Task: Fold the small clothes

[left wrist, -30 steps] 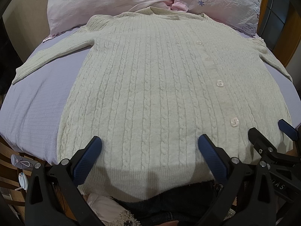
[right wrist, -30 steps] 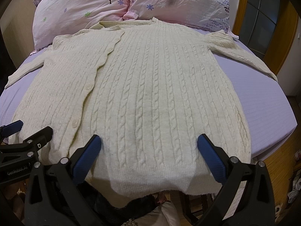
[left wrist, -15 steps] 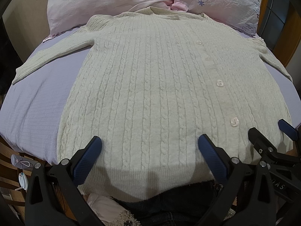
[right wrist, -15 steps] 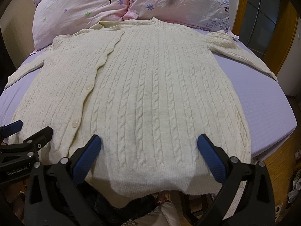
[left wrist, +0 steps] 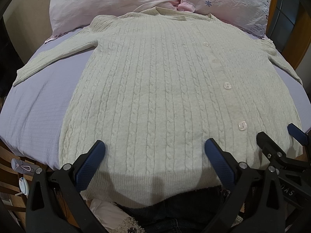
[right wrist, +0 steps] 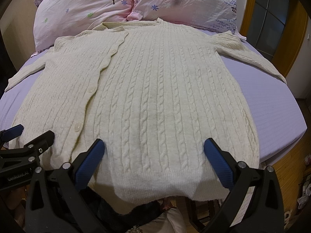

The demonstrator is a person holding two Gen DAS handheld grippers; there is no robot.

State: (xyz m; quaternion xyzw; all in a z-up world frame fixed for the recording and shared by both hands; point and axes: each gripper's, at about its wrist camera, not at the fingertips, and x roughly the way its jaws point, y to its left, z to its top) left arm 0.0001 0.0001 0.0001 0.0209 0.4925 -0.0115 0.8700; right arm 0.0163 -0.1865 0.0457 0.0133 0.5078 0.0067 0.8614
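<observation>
A cream cable-knit cardigan (left wrist: pixel 155 89) lies flat and buttoned on the lilac bed, sleeves spread to both sides, hem at the near edge. It also shows in the right wrist view (right wrist: pixel 155 97). My left gripper (left wrist: pixel 154 147) is open and empty, hovering over the left part of the hem. My right gripper (right wrist: pixel 153 145) is open and empty over the right part of the hem. The right gripper also shows at the right edge of the left wrist view (left wrist: pixel 279 136), and the left gripper at the left edge of the right wrist view (right wrist: pixel 27 136).
Two pink flowered pillows (left wrist: pixel 116 2) (right wrist: pixel 184 2) lie at the head of the lilac bed (left wrist: pixel 35 112). A wooden door frame (right wrist: pixel 250 9) stands at the right. Dark clothing (left wrist: pixel 184 205) lies below the hem. Small items (left wrist: pixel 21 169) sit on wood at the lower left.
</observation>
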